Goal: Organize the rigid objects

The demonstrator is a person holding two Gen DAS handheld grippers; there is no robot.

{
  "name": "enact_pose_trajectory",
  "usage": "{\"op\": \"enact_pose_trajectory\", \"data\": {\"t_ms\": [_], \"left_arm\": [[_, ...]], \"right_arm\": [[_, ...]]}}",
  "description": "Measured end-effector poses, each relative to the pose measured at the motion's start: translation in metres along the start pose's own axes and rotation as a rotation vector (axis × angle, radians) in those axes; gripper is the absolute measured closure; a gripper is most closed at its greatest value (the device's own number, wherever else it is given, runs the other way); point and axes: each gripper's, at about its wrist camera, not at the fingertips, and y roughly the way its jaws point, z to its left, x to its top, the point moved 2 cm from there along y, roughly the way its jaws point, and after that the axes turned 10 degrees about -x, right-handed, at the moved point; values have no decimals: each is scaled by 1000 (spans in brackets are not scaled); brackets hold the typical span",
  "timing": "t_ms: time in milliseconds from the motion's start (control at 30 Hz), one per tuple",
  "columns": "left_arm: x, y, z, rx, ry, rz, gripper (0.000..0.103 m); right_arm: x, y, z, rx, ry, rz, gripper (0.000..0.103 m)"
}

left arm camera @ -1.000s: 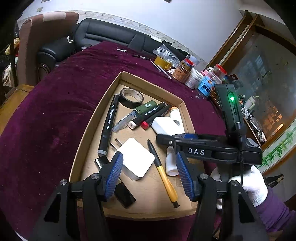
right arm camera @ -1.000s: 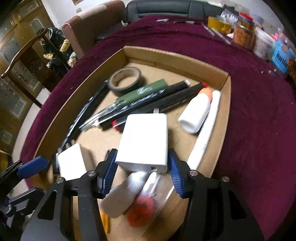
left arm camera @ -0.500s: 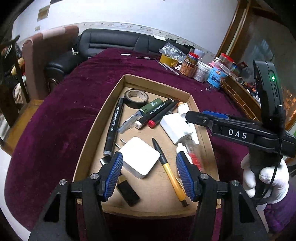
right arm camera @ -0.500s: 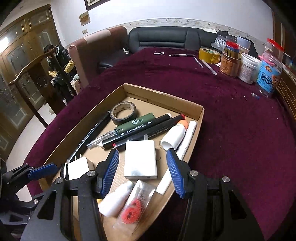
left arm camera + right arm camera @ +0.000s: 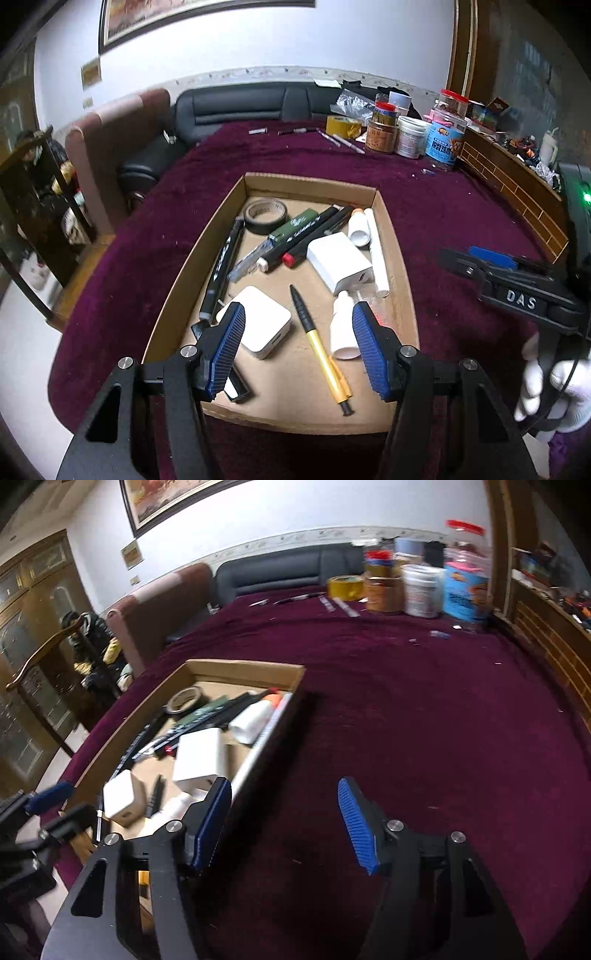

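The cardboard tray (image 5: 388, 236) sits on the maroon-covered bench (image 5: 424, 720) and holds the rigid items: two white charger blocks (image 5: 338, 264), markers (image 5: 310, 236), a roll of dark tape (image 5: 265, 215), white bottles (image 5: 343, 328) and a yellow-barrelled pen (image 5: 325, 358). The pen lies with its long axis running roughly from the tray's near edge toward its far end, black tip pointing away, falling between the two blue pads in the left view. The left claw (image 5: 298, 349) hangs above the near half of the tray, open and empty, the square charger (image 5: 258, 321) just by its left pad. The right claw (image 5: 284, 825) is off the tray's right wall, over bare cloth, its jaws opening with nothing between them. Judgement: the left claw is the nearer to the tray contents; any pick from here lies ahead and below it, whereas the right claw would have to come back leftward across the wall. Jars and a yellow tape roll (image 5: 343, 126) stand well apart at the bench's far edge.
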Motion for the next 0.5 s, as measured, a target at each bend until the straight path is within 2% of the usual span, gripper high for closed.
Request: {"op": "enact_pose_trajectory", "data": {"t_ms": [233,300,367,400,433,467,500], "left_arm": [[6,-8,-33,45,66,-37,48],[9,-15,-41,71,82,-73,48],[12,-27,-49,116,95,-149,48],[13,-34,-51,140,95,-198,42],[15,-43,-54,163,93,-259,30],[17,-55,-57,172,89,-341,0],[18,-62,-57,165,87,-395,1]], "right_arm": [[-11,-23,-19,-71,-46,-80,37],[-14,-29,-20,-81,-73,-107,37],[-17,-37,-20,-81,-94,-147,37],[-18,-42,-20,-81,-100,-171,37],[-19,-48,-21,-84,-101,-206,36],[-20,-53,-22,-92,-99,-239,30],[-21,-58,-23,-102,-94,-271,19]]}}
